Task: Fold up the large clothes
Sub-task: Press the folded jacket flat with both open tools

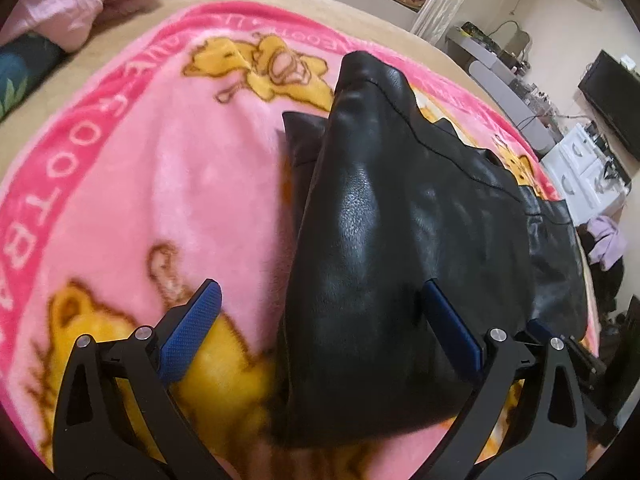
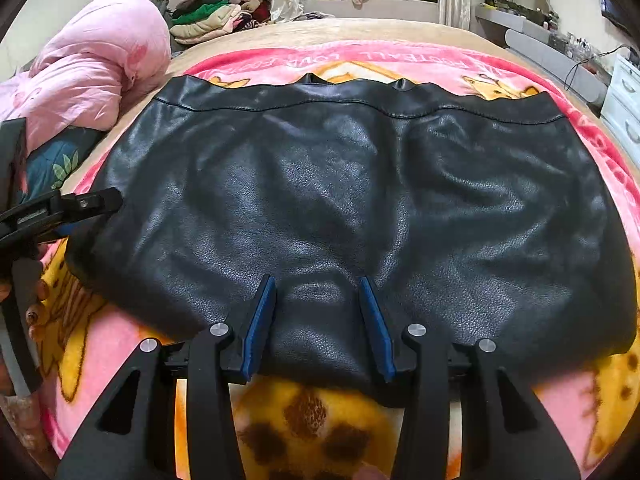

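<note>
A black leather garment (image 2: 340,200) lies spread flat on a pink cartoon blanket (image 2: 120,344) on the bed. Its stitched hem faces the far side. My right gripper (image 2: 317,282) stands at the garment's near edge with the blue pads pinching a raised pucker of leather. In the left wrist view the garment (image 1: 380,220) runs away from me as a humped fold. My left gripper (image 1: 320,288) is open wide over its near end: the left pad (image 1: 196,328) hangs over bare blanket and the right pad (image 1: 452,328) lies against the leather. From the right wrist view the left gripper (image 2: 80,206) sits at the garment's left corner.
A bunched pink quilt (image 2: 96,64) lies at the bed's far left, with a pile of folded clothes (image 2: 216,16) behind it. White drawers (image 2: 624,100) and a grey desk (image 2: 540,44) stand to the right of the bed. A hand (image 2: 34,312) holds the left tool.
</note>
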Demonstrator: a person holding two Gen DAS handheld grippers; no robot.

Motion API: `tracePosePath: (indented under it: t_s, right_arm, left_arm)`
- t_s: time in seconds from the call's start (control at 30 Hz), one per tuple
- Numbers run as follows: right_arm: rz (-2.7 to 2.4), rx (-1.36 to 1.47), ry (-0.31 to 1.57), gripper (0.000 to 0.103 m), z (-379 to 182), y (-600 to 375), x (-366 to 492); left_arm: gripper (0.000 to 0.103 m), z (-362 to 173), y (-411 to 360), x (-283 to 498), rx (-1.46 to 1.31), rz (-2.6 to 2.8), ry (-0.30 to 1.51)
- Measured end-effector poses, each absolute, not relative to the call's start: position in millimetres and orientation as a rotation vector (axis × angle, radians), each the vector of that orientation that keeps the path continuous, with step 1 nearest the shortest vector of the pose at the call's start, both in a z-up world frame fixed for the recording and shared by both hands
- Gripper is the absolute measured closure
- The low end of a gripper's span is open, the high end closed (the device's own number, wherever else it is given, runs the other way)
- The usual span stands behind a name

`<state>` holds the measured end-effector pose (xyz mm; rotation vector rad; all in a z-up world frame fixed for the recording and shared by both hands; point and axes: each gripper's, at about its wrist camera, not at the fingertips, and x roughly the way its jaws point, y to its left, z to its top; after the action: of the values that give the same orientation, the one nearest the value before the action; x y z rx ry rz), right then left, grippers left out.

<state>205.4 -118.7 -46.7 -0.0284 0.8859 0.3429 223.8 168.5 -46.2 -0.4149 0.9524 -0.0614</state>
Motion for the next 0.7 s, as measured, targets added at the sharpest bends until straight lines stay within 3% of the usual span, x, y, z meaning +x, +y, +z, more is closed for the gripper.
tracePosePath:
  t_s: [0.33,0.7]
  right_arm:
    - [0.369,0.024,0.856,0.067,-3.0,-117.8,252.1]
    - [0.263,0.007,0.948,0.075,-15.0,-100.9,358.8]
  left_arm:
    - [0.009,-54.0,169.3,237.4,-0.48,-0.103,0.971]
    - [0.009,-54.0,168.1,248.8,-0.463,-0.108,0.971]
